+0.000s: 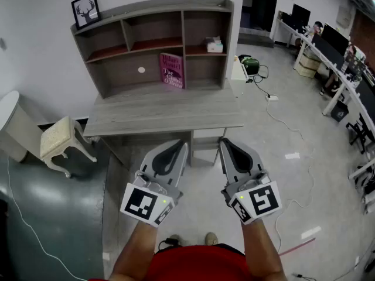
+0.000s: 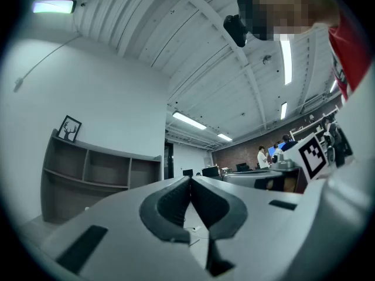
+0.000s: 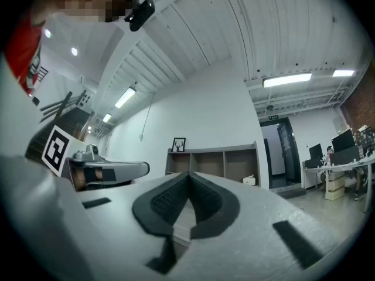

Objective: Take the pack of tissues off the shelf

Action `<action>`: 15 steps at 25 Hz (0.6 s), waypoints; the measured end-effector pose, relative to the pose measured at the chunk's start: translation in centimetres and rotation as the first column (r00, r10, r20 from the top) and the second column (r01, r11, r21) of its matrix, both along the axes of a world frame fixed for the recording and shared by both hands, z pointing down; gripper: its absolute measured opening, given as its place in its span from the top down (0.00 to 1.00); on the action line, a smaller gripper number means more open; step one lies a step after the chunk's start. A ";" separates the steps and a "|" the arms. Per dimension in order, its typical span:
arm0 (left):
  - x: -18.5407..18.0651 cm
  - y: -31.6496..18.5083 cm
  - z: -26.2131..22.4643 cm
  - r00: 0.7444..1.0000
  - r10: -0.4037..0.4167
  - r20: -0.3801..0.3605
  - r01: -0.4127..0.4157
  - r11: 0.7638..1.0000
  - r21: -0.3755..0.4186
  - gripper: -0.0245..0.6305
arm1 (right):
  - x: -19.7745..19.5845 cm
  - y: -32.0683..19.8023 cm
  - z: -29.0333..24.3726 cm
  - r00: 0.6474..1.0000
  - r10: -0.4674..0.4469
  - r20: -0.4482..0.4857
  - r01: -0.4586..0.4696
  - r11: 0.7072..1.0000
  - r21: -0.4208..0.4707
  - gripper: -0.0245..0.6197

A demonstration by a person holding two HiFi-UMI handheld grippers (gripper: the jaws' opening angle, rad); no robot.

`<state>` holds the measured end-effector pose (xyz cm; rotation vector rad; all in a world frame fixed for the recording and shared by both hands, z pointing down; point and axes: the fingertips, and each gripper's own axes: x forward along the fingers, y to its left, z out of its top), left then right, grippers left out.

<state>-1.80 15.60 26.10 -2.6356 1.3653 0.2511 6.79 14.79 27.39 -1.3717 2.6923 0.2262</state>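
Small pale boxy pack of tissues (image 1: 214,44) is sitting flat on the middle board of the grey wooden shelf unit (image 1: 152,9), in the upper compartment of its right-hand column. It is resting close to that column's right side wall, and I am seeing it well ahead of me, untouched. In my right gripper view it is showing as a small white block in the rightmost bay. The shelf unit is standing upright at the back of a grey desk top (image 1: 164,119).

Ceiling tubes (image 3: 287,79) above the shelf (image 3: 211,163) give bright, even light. Shelf recesses are softly shaded. Gripper views show strong fisheye distortion and black corners.
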 end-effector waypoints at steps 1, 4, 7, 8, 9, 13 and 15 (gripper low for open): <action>-0.1 0.1 0.0 1.000 0.000 0.001 0.000 1.000 0.001 0.95 | -0.1 0.1 -0.1 1.000 0.001 0.000 -0.001 1.000 0.002 0.95; -0.3 0.4 -0.2 1.000 0.000 0.001 0.000 1.000 0.005 0.95 | -0.3 0.4 -0.2 1.000 0.001 0.001 -0.001 1.000 0.005 0.95; -0.6 0.6 -0.3 1.000 0.000 -0.001 0.000 1.000 0.005 0.95 | -0.7 0.7 -0.4 1.000 -0.010 0.012 0.010 1.000 0.006 0.95; -0.7 0.6 -0.3 1.000 0.001 -0.002 -0.001 1.000 0.006 0.95 | -0.8 0.7 -0.5 1.000 -0.014 0.020 0.014 1.000 0.006 0.95; -0.7 0.6 -0.3 1.000 0.003 -0.004 -0.003 1.000 0.006 0.95 | -0.8 0.8 -0.5 1.000 -0.012 0.027 0.012 1.000 0.008 0.95; -1.3 0.7 -0.2 1.000 0.008 -0.014 -0.008 1.000 0.005 0.95 | -0.7 0.9 -0.7 0.999 0.026 0.023 -0.026 0.999 0.022 0.95; -2.0 0.8 -0.1 1.000 0.010 -0.022 -0.010 1.000 0.004 0.95 | -1.2 0.9 -0.7 0.999 0.038 0.015 -0.039 0.999 0.023 0.95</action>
